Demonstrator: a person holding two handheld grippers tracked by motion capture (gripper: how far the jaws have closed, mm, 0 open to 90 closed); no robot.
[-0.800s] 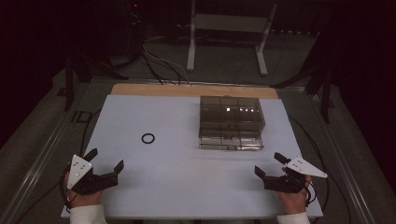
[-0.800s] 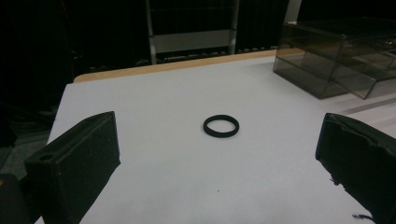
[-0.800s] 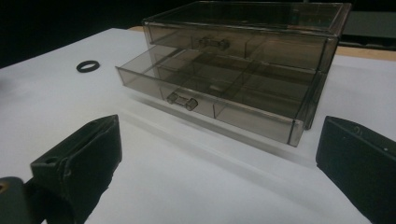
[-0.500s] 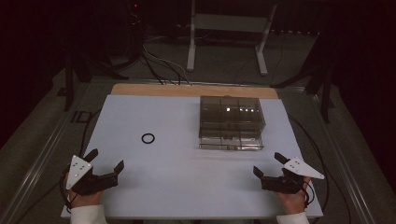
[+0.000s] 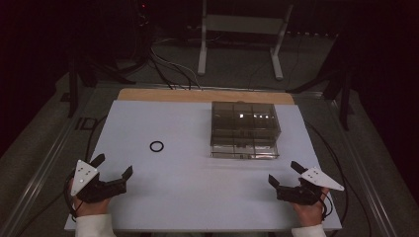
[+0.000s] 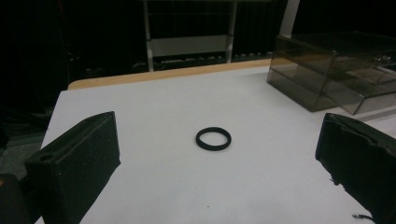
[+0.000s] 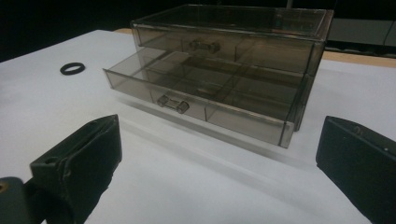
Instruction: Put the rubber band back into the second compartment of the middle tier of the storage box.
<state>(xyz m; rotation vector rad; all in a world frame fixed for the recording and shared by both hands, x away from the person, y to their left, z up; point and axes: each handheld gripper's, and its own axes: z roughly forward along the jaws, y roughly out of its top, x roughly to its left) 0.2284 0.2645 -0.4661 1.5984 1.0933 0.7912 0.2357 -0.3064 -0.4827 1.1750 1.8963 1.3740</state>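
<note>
My left gripper (image 5: 112,167) is matte black in the jaws, with a pale grey three-cornered plate dotted with small dark spots on top. My right gripper (image 5: 287,173) matches it, black with the same grey plate. The small black rubber ring (image 6: 213,138) is plain, solid black, left of the smoky, see-through plastic drawer box (image 7: 233,60), whose tint is brownish grey with clear handles. Under the box lies the flat white table sheet (image 5: 197,182), unpatterned, and beyond the box runs a light tan wooden strip (image 5: 197,95). My sleeves (image 5: 94,226) are white.

bare table (image 5: 197,197) ahead of both tongs, drawer box (image 5: 244,129) blocking far right
</note>
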